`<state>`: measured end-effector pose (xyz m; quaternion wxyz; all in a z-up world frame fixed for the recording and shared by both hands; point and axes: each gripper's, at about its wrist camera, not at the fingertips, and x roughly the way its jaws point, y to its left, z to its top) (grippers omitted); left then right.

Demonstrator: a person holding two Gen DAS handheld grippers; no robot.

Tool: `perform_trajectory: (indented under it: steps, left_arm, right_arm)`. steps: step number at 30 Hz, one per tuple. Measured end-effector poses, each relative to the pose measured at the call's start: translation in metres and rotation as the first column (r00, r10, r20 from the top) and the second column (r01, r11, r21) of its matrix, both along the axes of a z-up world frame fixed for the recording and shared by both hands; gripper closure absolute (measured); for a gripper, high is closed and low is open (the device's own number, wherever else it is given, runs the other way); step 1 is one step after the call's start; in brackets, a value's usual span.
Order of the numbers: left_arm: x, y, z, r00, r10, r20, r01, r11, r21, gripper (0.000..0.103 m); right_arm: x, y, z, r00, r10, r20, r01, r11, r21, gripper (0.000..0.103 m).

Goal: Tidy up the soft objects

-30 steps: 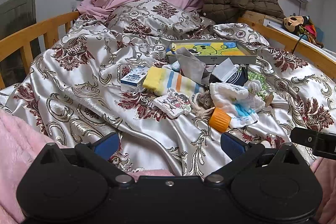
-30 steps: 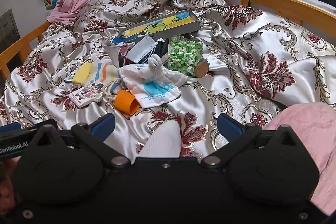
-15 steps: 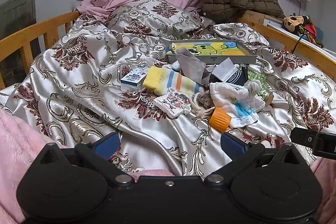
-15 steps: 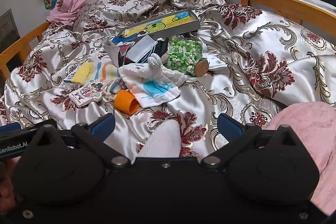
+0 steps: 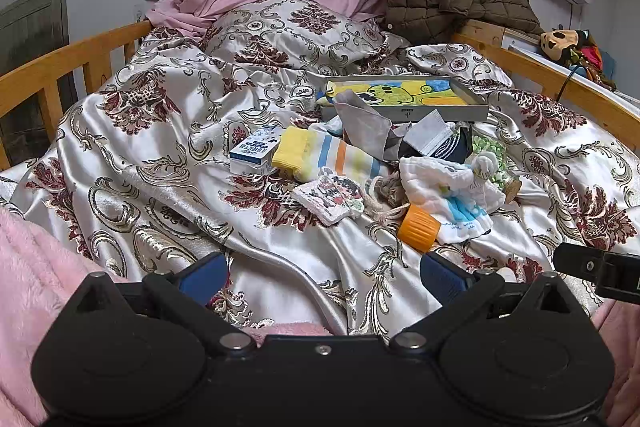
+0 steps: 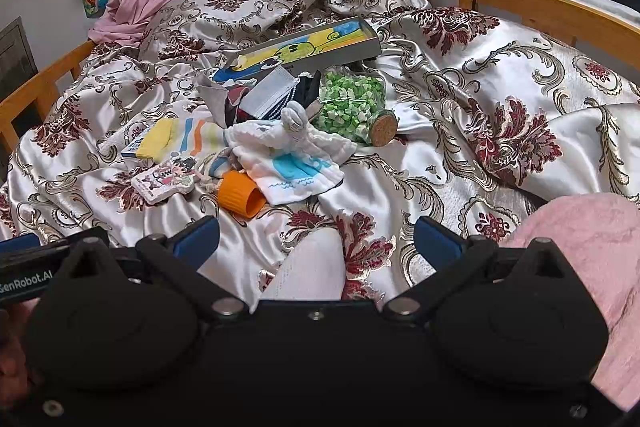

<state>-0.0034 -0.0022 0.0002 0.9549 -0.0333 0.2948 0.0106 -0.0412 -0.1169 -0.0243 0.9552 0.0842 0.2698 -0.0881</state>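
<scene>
Both tongs hung low over the bed (image 5: pixel 120 163), spread wide and holding nothing: the left tongs (image 5: pixel 320 277) and the right tongs (image 6: pixel 316 237) each showed blue tips well apart above the patterned satin cover. The heap of soft things lay ahead, toward one o'clock in the left view and eleven o'clock in the right. In it, a striped sock (image 5: pixel 324 157) lay beside a small carton (image 5: pixel 254 151), and a white cloth (image 6: pixel 288 157) with blue print touched an orange cup (image 6: pixel 240 194) at its seven o'clock. A jar of green bits (image 6: pixel 352 105) lay on its side at the cloth's one o'clock. A flat picture box (image 5: pixel 404 99) sat behind the heap at twelve o'clock.
</scene>
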Motion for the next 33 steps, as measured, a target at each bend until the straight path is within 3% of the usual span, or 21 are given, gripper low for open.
perform_trajectory:
  steps: [33]
  left_arm:
    - [0.0030, -0.0010, 0.0031, 1.000, -0.004, -0.012, 0.003, 1.000, -0.014, 0.001]
  right_arm:
    - [-0.0014, -0.0027, 0.0010, 1.000, -0.006, 0.000, 0.006, 1.000, 0.023, 0.001]
